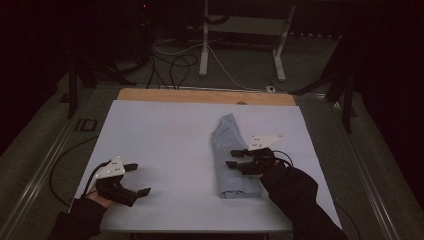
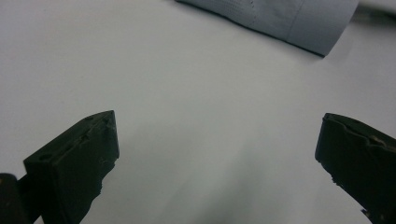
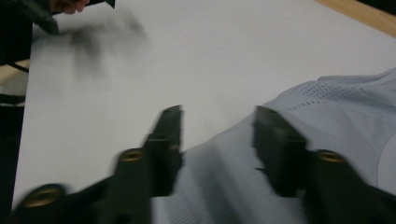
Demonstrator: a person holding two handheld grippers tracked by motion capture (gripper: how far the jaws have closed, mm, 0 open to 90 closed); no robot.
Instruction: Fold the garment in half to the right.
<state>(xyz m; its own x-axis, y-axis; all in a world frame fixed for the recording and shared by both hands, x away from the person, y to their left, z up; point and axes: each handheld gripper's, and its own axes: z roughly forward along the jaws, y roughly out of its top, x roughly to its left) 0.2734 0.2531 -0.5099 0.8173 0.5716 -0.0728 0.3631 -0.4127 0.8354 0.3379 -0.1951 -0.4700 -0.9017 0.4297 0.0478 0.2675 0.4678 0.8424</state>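
Both grippers released, folded garment right of table centre.

Right gripper (image 1: pixel 233 157): jaws apart, nothing clamped, tips over the left edge of the grey-blue folded garment (image 1: pixel 231 159); right gripper view is motion-blurred, cloth visible between and under the jaws. Left gripper (image 1: pixel 138 179): jaws spread wide over bare white sheet (image 1: pixel 160 150), near the table's front-left corner, well apart from the garment. Garment lies as a long strip running front to back, nearer the right edge. Wooden table edge (image 1: pixel 200 95) shows at the back.
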